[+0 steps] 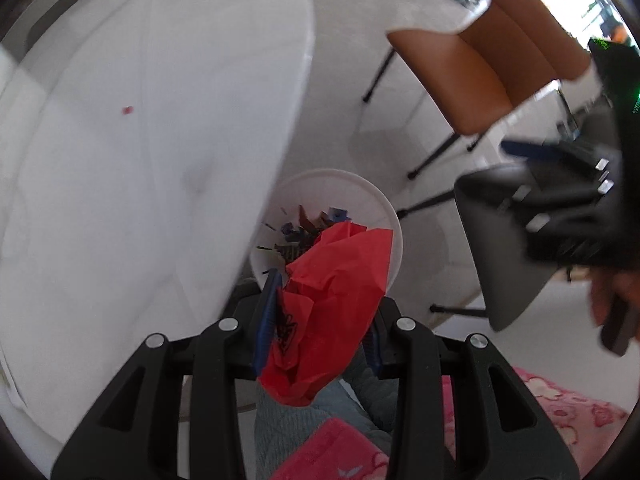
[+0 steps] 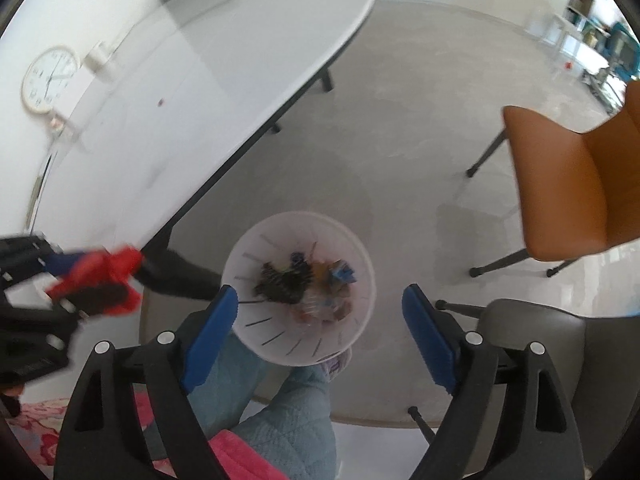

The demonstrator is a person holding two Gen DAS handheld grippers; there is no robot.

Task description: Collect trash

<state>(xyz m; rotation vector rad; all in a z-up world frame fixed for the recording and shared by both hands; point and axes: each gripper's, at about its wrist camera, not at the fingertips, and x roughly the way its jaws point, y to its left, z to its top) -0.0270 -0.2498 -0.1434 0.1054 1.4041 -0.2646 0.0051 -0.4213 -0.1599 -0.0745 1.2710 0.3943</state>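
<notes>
Here a crumpled red wrapper [image 1: 332,304] is clamped between the blue pads of the left gripper [image 1: 320,320], held just over the near rim of a white round bin [image 2: 362,256] that stands on the floor [image 2: 400,140] beside the table's curved edge. One bin is in view, and in it lies a blurred heap of scraps, dark, blue and orange, too mixed to count. The right gripper [image 2: 320,336] hangs over the same bin with its jaws spread wide and nothing between them. On the white table [image 1: 160,120] one small red speck [image 1: 127,110] lies well in from the edge. Two chairs stand near: an orange chair [image 2: 580,184] and a grey chair [image 2: 532,332]; between them and the table the floor lies open around the bin
</notes>
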